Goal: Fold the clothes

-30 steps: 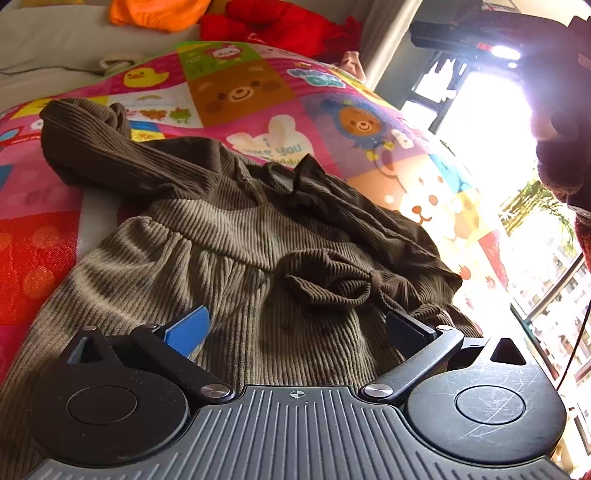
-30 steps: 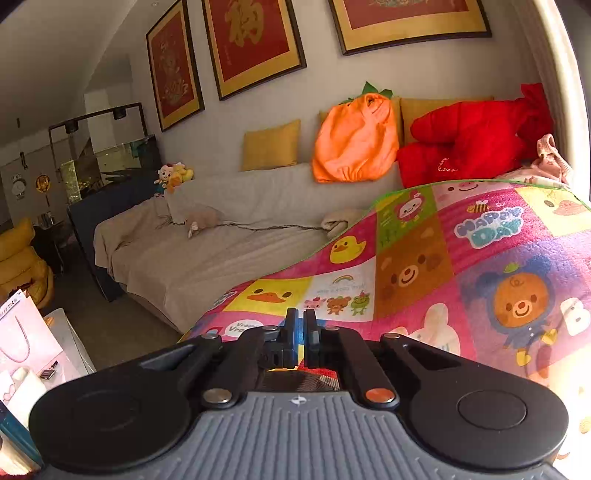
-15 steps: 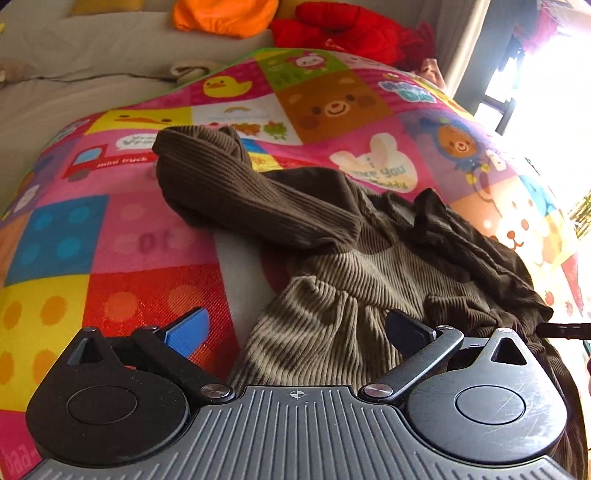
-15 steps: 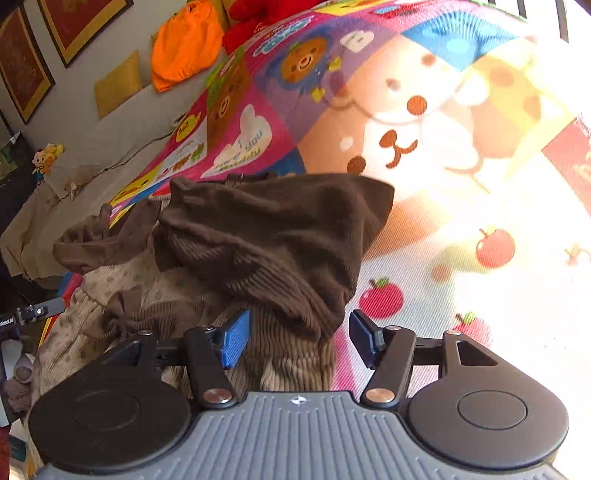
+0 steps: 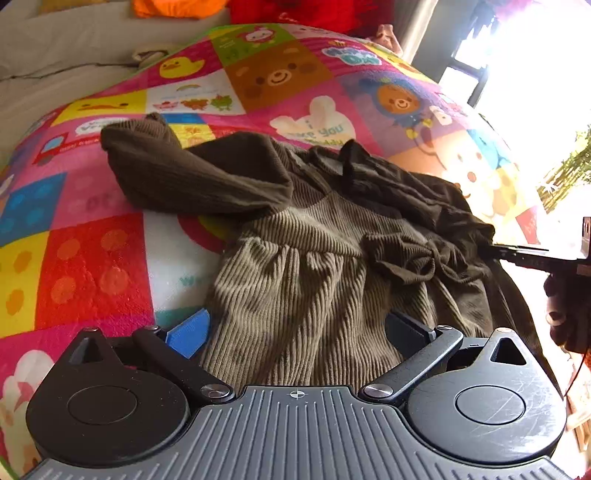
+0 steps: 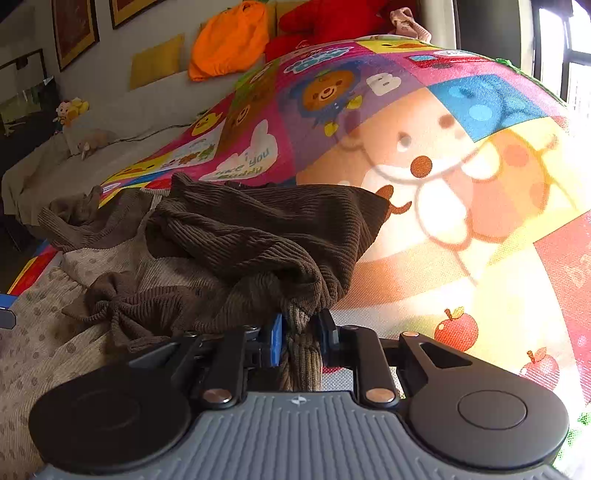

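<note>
A brown ribbed dress lies crumpled on a colourful play mat, dark sleeves spread at the top, lighter skirt toward me. My left gripper hovers open over the skirt's hem, nothing pinched between its fingers. In the right wrist view the dress reaches to my right gripper, whose jaws are closing with a bunched fold of the dress's right side pressed between the pads. The left wrist view shows the right gripper at the dress's right edge.
A grey-covered sofa runs behind the mat, with an orange cushion and a red plush on it. A bright window lies to the right. A dark-gloved hand holds the right gripper.
The right gripper swung down from facing the room to the dress's right side, opened, then closed on a fold. The left gripper shifted left and came back over the skirt.
</note>
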The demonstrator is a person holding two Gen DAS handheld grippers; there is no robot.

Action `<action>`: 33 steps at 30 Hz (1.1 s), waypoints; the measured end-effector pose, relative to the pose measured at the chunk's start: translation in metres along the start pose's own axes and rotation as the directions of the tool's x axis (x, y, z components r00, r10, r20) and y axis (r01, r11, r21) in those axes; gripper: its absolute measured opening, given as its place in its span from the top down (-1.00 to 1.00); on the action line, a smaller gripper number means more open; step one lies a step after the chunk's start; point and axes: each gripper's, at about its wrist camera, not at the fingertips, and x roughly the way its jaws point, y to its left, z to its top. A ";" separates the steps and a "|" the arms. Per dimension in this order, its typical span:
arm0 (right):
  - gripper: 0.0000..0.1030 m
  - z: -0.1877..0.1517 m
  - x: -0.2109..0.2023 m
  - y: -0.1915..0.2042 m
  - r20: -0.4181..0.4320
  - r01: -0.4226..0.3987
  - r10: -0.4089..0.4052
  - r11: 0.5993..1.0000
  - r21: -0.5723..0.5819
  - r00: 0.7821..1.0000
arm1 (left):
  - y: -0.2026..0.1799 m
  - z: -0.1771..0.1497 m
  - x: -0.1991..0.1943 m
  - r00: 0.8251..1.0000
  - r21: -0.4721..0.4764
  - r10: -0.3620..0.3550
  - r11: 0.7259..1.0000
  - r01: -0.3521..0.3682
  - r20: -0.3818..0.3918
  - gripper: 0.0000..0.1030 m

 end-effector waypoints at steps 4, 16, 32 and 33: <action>0.41 -0.012 -0.015 0.001 0.035 -0.008 0.009 1.000 -0.029 0.999 | -0.014 0.040 -0.008 0.986 -0.070 -0.094 0.992 0.104 0.139 -1.00; -0.19 -0.035 -0.055 -0.002 0.163 -0.035 0.025 0.998 0.060 0.986 | -0.091 0.100 0.185 0.999 -0.014 -0.047 0.999 0.047 0.019 -0.02; -0.54 0.023 0.018 0.017 0.144 -0.228 0.207 0.962 0.150 0.968 | -0.037 0.083 0.111 0.982 0.054 0.104 0.992 -0.114 0.155 0.08; -0.56 0.026 0.030 0.019 0.123 -0.242 0.223 0.955 0.171 0.967 | -0.034 0.085 0.096 0.970 0.066 0.130 0.987 -0.146 0.203 -0.11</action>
